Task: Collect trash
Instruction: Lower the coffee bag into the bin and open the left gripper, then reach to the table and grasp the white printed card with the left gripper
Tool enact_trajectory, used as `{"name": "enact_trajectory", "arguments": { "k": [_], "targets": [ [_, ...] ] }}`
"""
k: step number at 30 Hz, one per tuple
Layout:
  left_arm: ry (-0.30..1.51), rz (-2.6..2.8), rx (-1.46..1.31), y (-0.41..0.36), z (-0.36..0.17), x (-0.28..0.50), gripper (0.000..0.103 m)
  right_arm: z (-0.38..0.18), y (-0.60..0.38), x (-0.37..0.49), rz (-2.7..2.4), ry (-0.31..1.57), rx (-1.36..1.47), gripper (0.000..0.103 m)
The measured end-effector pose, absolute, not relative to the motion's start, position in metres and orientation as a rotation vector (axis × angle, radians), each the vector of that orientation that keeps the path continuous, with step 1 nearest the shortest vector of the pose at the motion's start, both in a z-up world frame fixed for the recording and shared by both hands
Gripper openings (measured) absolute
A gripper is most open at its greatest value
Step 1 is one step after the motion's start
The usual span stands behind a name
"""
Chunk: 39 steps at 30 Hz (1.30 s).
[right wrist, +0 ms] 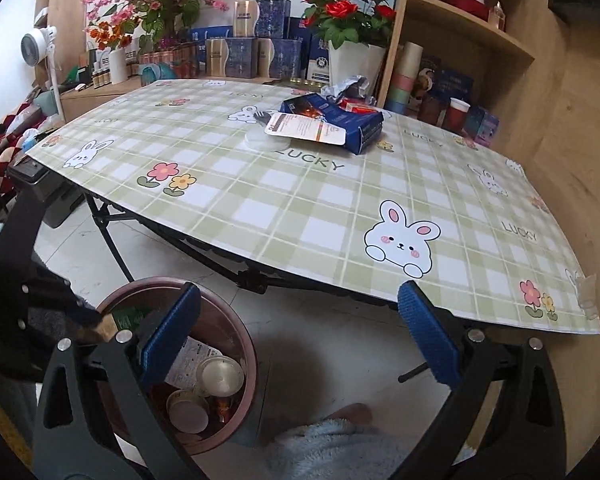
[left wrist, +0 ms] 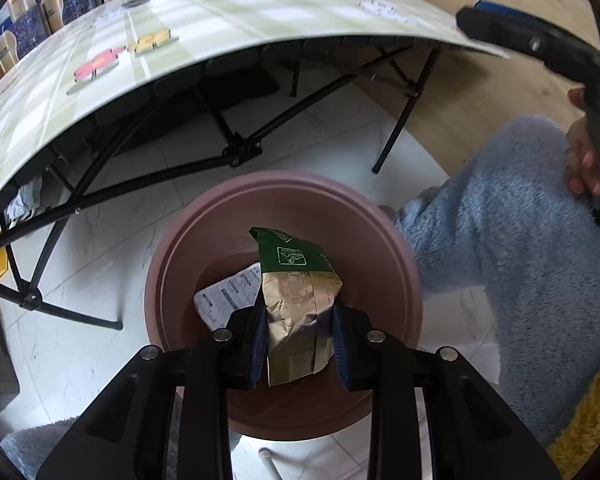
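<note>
You're at the drop: your left gripper (left wrist: 300, 340) pinches the crumpled green-and-brown paper bag (left wrist: 298, 300) right over the mouth of the pink bin (left wrist: 380, 248), pads pressed on its brown lower half. The bag's long axis runs along the fingers, green end pointing away and down into the bin. Next, I'd say, just spread those jaws and let it fall clear of the rim. Your right gripper (right wrist: 300, 332) hangs spread and empty, facing the table (right wrist: 320, 216), where the blue box (right wrist: 336, 120) and wrappers wait.
</note>
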<state>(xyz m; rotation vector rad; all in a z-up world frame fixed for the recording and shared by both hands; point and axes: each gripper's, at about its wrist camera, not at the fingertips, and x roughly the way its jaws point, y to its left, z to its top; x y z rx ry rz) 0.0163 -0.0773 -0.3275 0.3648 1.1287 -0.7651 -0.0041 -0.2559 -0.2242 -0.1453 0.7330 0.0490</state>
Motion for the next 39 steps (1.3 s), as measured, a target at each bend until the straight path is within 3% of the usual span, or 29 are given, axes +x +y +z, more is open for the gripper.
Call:
{"name": "enact_trajectory", "arguments": {
  "k": [9,11,13,16,27,39],
  "targets": [
    [1.125,-0.717,0.293,-0.063,-0.321,0.028,0.031,-0.224,-0.261,-0.004,0.038,0.74,-0.122,0.097],
    [1.118,-0.708,0.284,-0.061,-0.319,0.029,0.037,-0.224,-0.262,-0.003,0.034,0.74,-0.116,0.097],
    [1.101,-0.702,0.272,-0.059,-0.316,0.029,0.053,-0.224,-0.263,-0.003,0.033,0.739,-0.113,0.097],
    [1.066,-0.685,0.25,-0.054,-0.308,0.03,0.069,-0.224,-0.262,-0.003,0.033,0.74,-0.116,0.097],
    [0.891,-0.575,0.145,-0.032,-0.275,0.032,0.09,-0.224,-0.26,-0.003,0.033,0.746,-0.123,0.097],
    [0.815,-0.472,0.097,-0.015,-0.262,0.037,0.091,-0.226,-0.26,-0.001,0.026,0.76,-0.108,0.097]
  ]
}}
